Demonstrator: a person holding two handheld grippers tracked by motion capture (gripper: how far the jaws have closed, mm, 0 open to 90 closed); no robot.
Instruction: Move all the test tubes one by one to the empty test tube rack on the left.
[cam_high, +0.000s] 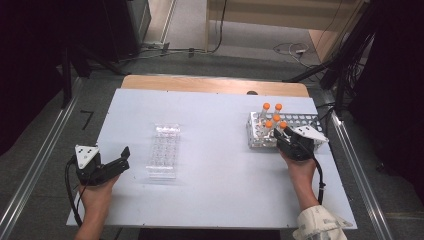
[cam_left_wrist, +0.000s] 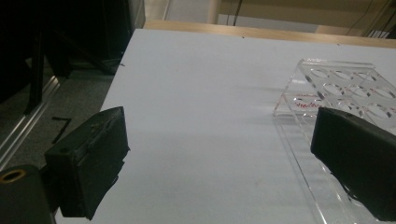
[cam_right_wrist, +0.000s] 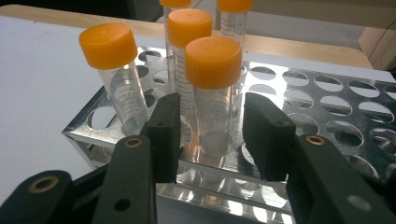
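Table (cam_high: 210, 190), white and flat, carries our left gripper (cam_high: 122, 159) beside a clear acrylic tube rack (cam_high: 164, 150). Its jaws gape wide, holding nothing. Our right gripper (cam_right_wrist: 211, 135) straddles an orange-capped clear tube (cam_right_wrist: 213, 93) in the perforated metal rack (cam_right_wrist: 327, 116), jaws part-closed, gaps visible either side.

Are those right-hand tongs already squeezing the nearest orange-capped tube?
Apart. In the right gripper view the right tongs straddle the nearest tube in the metal rack, with a visible gap between the tube and each black pad.
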